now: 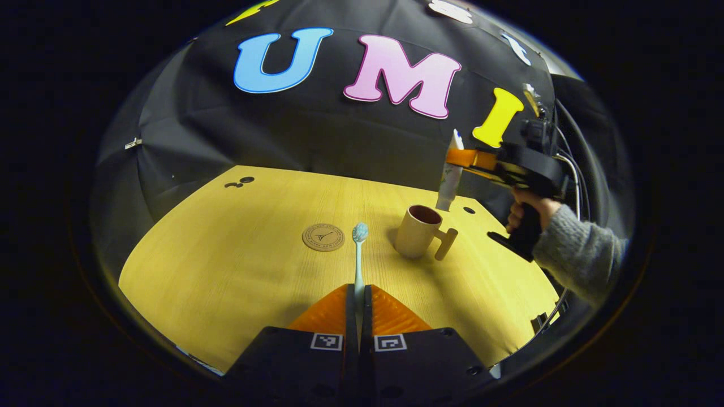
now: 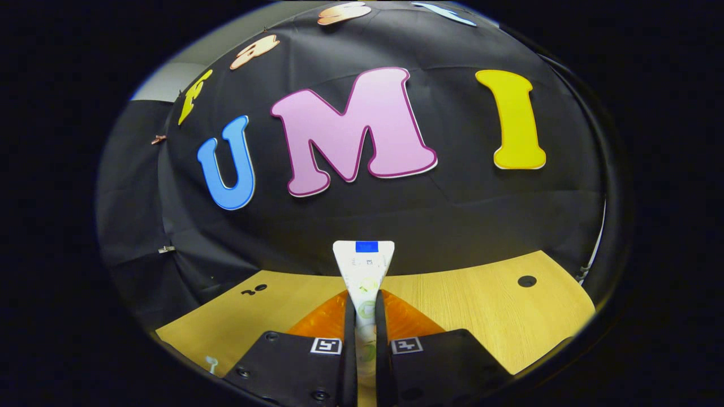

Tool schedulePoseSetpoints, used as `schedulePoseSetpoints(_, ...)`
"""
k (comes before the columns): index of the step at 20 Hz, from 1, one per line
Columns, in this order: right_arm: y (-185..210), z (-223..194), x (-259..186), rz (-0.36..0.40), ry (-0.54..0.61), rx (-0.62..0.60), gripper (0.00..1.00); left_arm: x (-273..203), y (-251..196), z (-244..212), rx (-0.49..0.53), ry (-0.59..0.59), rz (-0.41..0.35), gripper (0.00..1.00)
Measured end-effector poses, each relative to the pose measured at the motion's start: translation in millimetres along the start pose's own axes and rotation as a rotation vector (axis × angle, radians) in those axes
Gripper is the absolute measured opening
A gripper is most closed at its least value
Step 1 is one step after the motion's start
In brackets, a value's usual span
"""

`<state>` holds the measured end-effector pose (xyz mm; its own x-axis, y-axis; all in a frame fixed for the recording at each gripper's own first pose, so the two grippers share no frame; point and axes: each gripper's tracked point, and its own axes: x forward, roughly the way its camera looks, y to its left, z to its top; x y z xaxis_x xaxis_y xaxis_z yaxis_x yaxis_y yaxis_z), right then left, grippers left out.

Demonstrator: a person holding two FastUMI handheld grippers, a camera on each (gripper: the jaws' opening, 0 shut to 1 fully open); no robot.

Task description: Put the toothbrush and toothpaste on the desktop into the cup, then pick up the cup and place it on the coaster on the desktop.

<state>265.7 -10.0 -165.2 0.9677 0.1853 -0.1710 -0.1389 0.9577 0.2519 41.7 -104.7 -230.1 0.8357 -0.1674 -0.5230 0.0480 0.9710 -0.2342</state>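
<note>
Left claw gripping toothbrush, right claw toothpaste

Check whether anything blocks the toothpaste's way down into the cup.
Nothing visible does. In the left gripper view the right gripper holds the toothpaste upright just above the far rim of the cup, whose mouth is open; the toothbrush is off to the side.
</note>
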Motion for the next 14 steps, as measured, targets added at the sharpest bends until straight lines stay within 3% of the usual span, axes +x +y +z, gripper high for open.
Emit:
schedulePoseSetpoints(6, 0.1, -47.5, 27.3, 0.002, 0.091, -0.057, 0.16, -12.2, 10.9, 0.7, -0.002, -0.007, 0.03, 0.06)
schedulePoseSetpoints(14, 0.4, -87.2, 25.6, 0.002, 0.187, -0.088, 0.17, -16.8, 10.0, 15.2, -0.012, -0.045, 0.036, 0.06)
